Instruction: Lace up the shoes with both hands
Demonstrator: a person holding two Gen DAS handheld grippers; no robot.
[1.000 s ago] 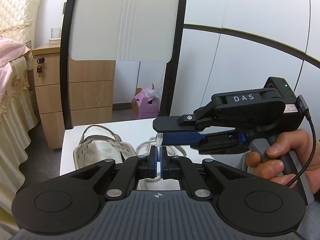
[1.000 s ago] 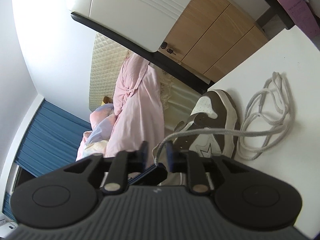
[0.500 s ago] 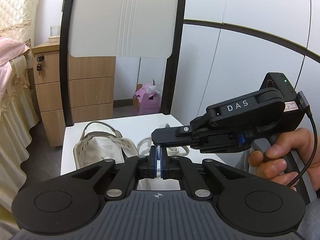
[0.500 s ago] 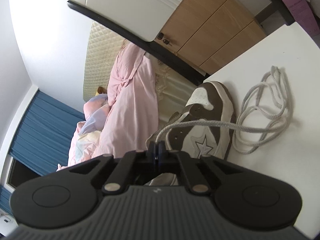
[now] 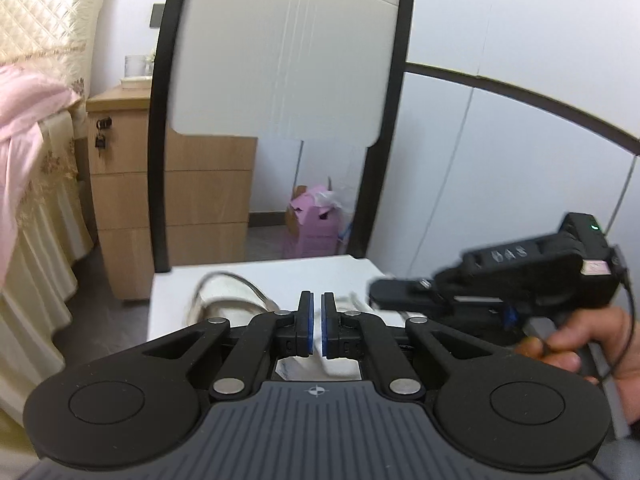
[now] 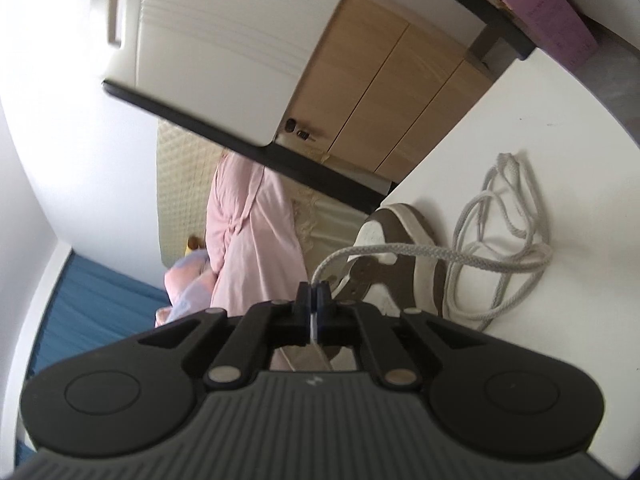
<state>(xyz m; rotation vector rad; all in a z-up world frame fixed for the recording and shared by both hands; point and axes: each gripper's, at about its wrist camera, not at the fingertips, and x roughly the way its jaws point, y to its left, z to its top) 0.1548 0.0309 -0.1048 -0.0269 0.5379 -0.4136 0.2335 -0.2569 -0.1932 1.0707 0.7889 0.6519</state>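
Note:
A brown and white shoe (image 6: 404, 276) lies on the white table (image 6: 540, 120), with a grey-white lace (image 6: 508, 240) piled loosely beside it. My right gripper (image 6: 314, 300) is shut on a strand of this lace near its end. The strand arches from the pads over the shoe to the pile. In the left wrist view the shoe (image 5: 228, 296) is blurred behind my left gripper (image 5: 316, 320). Its blue pads stand almost together and I see nothing clearly between them. The right gripper (image 5: 378, 294) points leftward, to the right of the left one, held by a hand (image 5: 576, 340).
A white chair back with a black frame (image 5: 280, 60) rises behind the table (image 5: 280, 276). A wooden drawer cabinet (image 5: 172, 200) and a pink box (image 5: 312, 224) stand on the floor beyond. A bed with pink cloth (image 5: 24, 120) is at the left.
The right gripper's jaws closed on the lace strand that lay between them. The two grippers have drawn apart; in the left view the right one now sits farther right and lower.

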